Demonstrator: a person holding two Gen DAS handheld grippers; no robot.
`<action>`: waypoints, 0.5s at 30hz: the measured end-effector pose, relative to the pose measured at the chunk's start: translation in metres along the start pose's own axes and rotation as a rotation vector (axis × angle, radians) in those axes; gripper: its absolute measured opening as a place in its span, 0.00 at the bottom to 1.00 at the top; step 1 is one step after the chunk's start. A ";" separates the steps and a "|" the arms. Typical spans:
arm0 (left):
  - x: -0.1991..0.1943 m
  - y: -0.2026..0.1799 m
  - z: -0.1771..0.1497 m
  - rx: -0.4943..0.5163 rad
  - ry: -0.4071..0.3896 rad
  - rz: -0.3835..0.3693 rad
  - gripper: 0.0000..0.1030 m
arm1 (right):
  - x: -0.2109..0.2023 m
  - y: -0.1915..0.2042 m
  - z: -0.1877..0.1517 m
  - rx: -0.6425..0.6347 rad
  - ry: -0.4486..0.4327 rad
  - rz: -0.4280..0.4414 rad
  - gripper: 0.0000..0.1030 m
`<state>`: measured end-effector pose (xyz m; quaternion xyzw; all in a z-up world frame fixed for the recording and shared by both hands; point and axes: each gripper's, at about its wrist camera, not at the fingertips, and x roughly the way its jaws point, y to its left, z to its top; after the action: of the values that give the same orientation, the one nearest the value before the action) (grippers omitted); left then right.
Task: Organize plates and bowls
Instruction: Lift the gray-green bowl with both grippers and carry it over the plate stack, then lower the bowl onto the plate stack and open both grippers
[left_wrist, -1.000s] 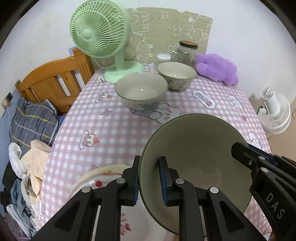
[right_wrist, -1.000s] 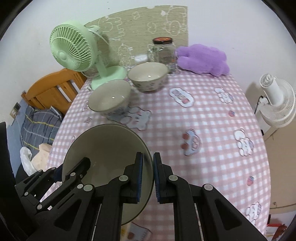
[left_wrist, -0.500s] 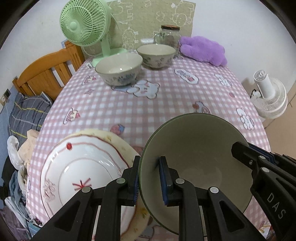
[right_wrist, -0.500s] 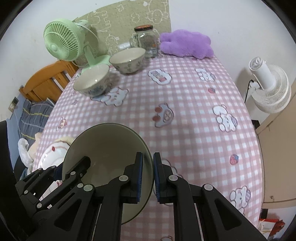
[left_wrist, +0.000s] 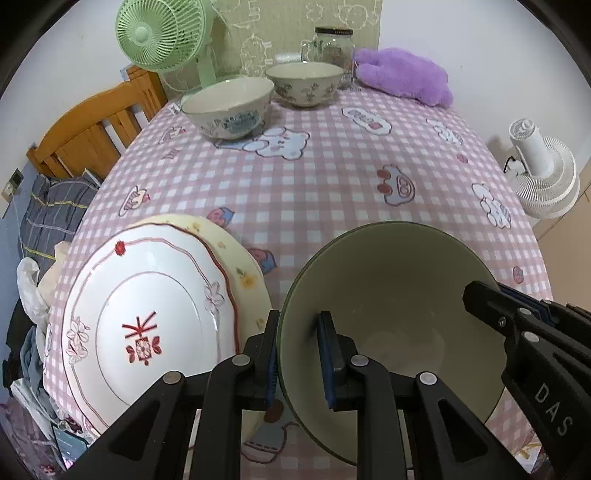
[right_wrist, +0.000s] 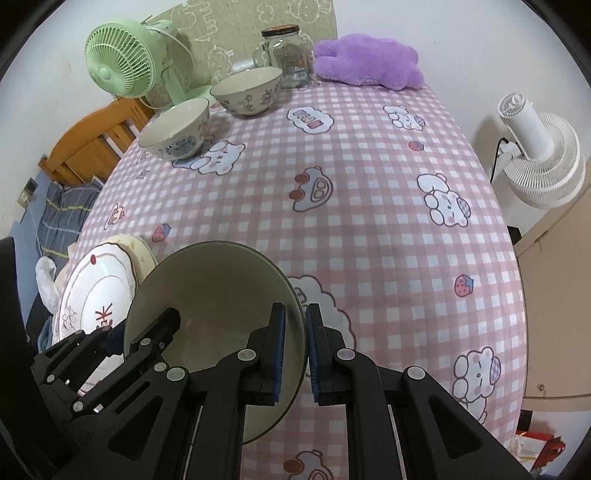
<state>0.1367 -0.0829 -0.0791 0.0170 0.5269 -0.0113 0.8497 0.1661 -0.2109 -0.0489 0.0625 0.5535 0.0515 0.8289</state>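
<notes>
Both grippers hold one wide green bowl (left_wrist: 391, 295) (right_wrist: 218, 284) above the near end of the pink checked table (left_wrist: 325, 184). My left gripper (left_wrist: 297, 354) is shut on its left rim, my right gripper (right_wrist: 295, 347) is shut on its right rim. Left of the bowl, two stacked plates lie flat: a white plate with red flowers (left_wrist: 147, 317) (right_wrist: 96, 295) on a yellowish plate (left_wrist: 243, 266). Two patterned bowls stand at the far end, one with blue print (left_wrist: 229, 107) (right_wrist: 175, 131) and one with a floral print (left_wrist: 304, 83) (right_wrist: 247, 90).
At the table's far edge stand a green desk fan (left_wrist: 166, 37), a glass jar (left_wrist: 334, 48) and a purple plush toy (left_wrist: 402, 75). A wooden bed frame (left_wrist: 88, 136) with clothes lies to the left. A white floor fan (right_wrist: 535, 147) stands to the right.
Both grippers have carried the green bowl back toward the near end and lower. The stacked plates have come into full view on the left, and the far bowls look smaller.
</notes>
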 end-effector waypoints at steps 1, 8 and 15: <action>0.002 -0.002 -0.001 0.001 0.003 0.002 0.16 | 0.002 -0.001 -0.001 0.001 0.005 0.000 0.14; 0.005 -0.003 -0.003 -0.009 0.006 0.015 0.16 | 0.009 -0.006 -0.003 -0.009 0.022 0.003 0.14; 0.004 -0.006 -0.004 -0.004 0.018 0.001 0.16 | 0.008 -0.007 -0.004 -0.011 0.033 0.006 0.14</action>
<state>0.1343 -0.0882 -0.0845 0.0157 0.5346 -0.0096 0.8449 0.1652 -0.2168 -0.0585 0.0587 0.5668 0.0579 0.8198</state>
